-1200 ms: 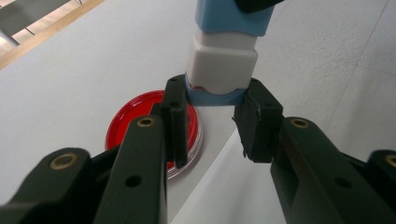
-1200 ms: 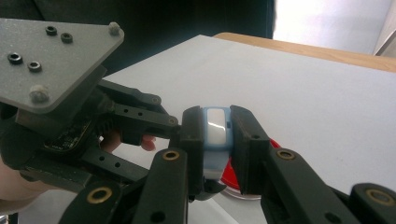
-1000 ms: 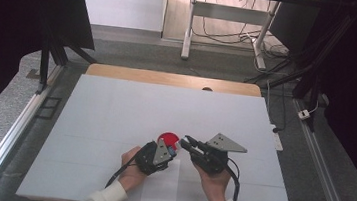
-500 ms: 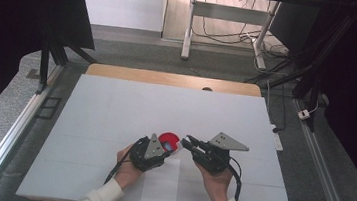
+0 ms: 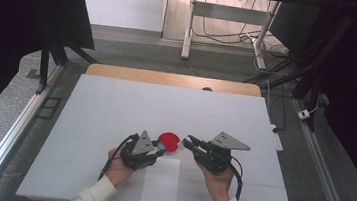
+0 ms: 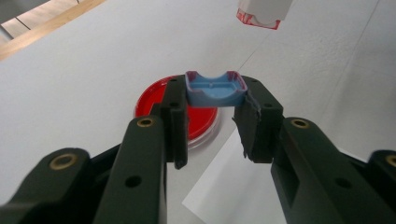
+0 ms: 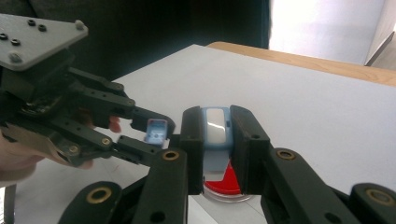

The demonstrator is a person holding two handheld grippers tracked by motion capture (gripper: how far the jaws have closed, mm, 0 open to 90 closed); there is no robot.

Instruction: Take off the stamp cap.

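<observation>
My left fingers [image 6: 212, 126], clamped on a small blue plastic cap [image 6: 215, 87], have drawn away from my right fingers [image 7: 217, 140], which grip the white-and-blue container [image 7: 215, 128] over the round red dish [image 5: 168, 141] on the desk [image 5: 116, 104]: separated.

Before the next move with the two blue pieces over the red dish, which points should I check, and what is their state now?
1. Left gripper grips the blue cap firmly: ok, pads press on both its sides.
2. Right gripper holds the blue and white body: ok, clamped between its jaws.
3. Cap and body are apart: ok, a gap shows between them.
4. Red dish lies flat on the table: ok.
5. Dish sits below the two pieces: ok.
6. Open sides of cap and body face each other: cannot tell.
</observation>
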